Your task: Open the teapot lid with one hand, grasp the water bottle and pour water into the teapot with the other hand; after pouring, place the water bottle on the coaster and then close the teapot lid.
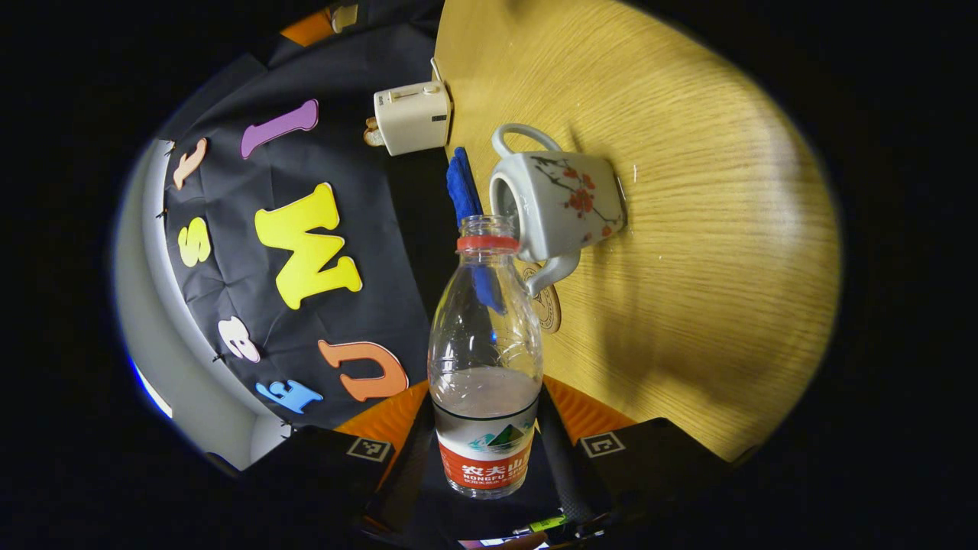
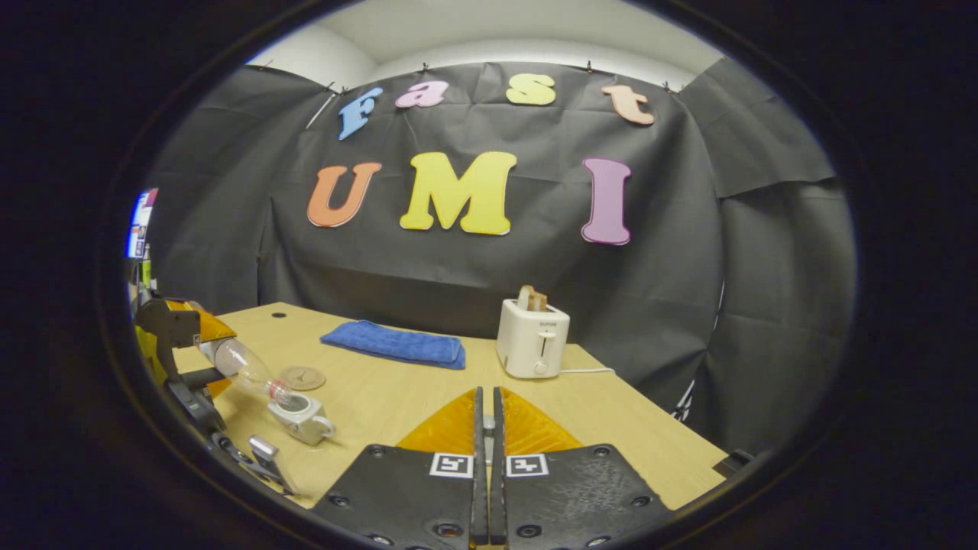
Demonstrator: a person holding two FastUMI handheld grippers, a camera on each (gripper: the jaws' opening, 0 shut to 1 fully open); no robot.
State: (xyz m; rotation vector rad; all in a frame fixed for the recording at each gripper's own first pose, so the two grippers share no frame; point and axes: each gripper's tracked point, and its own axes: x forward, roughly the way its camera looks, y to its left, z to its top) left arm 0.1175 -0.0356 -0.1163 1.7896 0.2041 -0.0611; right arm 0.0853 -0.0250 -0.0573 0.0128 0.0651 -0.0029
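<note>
The water bottle (image 1: 486, 359) lies along the left gripper (image 1: 489, 458)'s own axis, its open neck aimed away from the camera at the mouth of the teapot (image 1: 556, 205); the 2 fingers clamp its labelled lower body from either side. In the right gripper view the same bottle (image 2: 244, 368) is tipped steeply, neck down and toward the teapot (image 2: 303, 416), its rim just over the pot's opening. Water sits in the bottle's lower part, near the label. The bottle is clear ribbed plastic with a red collar ring; the teapot is glossy white ceramic with a painted red blossom branch, a loop handle and a short spout, and it stands lidless on the wood-grain table (image 2: 397, 397).

A round coaster (image 2: 302, 377) lies flat just behind the teapot. A folded blue cloth (image 2: 394, 344) rests farther back, and a white toaster (image 2: 532, 337) with bread in its slot stands beside it.

The right gripper (image 2: 487, 451) hangs above the table with its 2 fingers pressed together; a small lid could sit between the tips, but that cannot be made out
</note>
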